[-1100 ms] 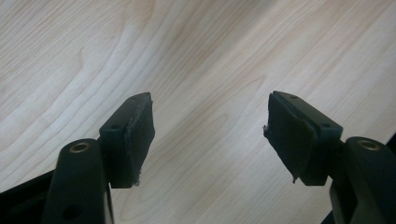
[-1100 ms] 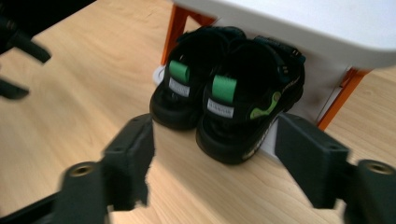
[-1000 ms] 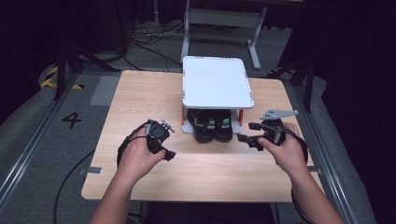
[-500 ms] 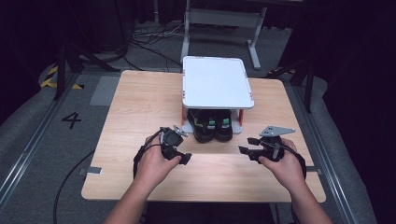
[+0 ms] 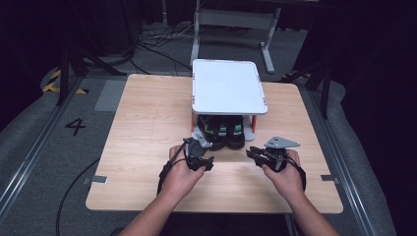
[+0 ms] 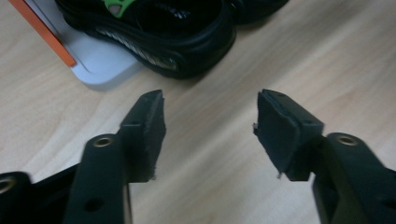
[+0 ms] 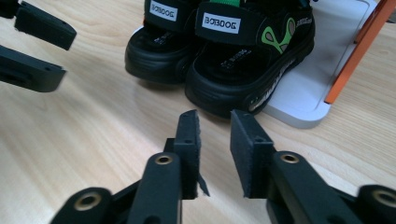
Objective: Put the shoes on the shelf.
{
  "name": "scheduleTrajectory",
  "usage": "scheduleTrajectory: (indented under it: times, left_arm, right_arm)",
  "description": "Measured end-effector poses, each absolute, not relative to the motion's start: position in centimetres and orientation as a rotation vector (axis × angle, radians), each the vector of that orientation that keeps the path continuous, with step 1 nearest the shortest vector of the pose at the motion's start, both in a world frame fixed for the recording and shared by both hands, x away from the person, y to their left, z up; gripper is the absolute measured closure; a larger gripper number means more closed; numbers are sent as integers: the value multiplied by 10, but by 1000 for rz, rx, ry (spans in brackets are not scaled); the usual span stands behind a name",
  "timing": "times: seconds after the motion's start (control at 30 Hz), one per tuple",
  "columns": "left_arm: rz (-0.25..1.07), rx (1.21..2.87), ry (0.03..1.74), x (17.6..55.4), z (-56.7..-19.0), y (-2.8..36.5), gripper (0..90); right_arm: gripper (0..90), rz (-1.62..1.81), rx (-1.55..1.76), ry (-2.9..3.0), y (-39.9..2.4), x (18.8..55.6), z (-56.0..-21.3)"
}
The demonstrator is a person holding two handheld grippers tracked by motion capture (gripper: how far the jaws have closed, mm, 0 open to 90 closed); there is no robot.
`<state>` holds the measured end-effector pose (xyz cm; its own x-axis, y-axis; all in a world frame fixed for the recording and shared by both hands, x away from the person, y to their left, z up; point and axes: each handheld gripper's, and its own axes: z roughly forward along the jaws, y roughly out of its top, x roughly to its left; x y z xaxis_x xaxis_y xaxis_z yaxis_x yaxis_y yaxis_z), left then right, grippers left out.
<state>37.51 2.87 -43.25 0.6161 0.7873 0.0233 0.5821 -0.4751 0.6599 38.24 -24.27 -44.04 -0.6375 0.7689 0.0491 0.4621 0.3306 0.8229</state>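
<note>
Both grippers have dropped toward the black sandals under the white shelf — left gripper and right gripper have just been closing, each empty — a grasp looks imminent

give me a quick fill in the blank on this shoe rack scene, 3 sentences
1. The pair of black sandals sits on the rack's ____ shelf, under the white top shelf.
2. The rack's upright posts are coloured ____.
3. Both sandals point their ____ ends at the right hand-held gripper.

Missing words: bottom; orange; heel
</note>
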Motion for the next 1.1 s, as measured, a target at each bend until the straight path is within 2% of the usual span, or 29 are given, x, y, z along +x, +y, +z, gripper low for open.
scheduleTrajectory:
  times: [0.1,0.23,0.27,0.43,0.53,0.67,0.83,1.1]
  left_arm:
    - [421,2158,1089,380,-441,23,491]
    - [413,2159,1076,388,-453,17,620]
    - [413,2159,1076,388,-453,17,662]
    - [424,2143,1086,395,-455,12,723]
    - [410,2157,1086,398,-454,13,737]
    - [464,2135,1080,410,-460,17,740]
    - [561,2166,1058,431,-465,14,687]
    - [563,2112,1109,460,-466,11,677]
  right_arm:
    - [792,1235,1096,2237,-238,385,-445]
    - [896,1205,1078,2238,-229,388,-453]
    - [896,1205,1078,2238,-229,388,-453]
    - [900,1187,1072,2237,-222,396,-465]
    - [869,1195,1077,2231,-220,403,-471]
    - [865,1246,1086,2219,-218,413,-475]
    - [845,1234,1077,2204,-208,430,-477]
    - [836,1210,1103,2169,-207,455,-475]
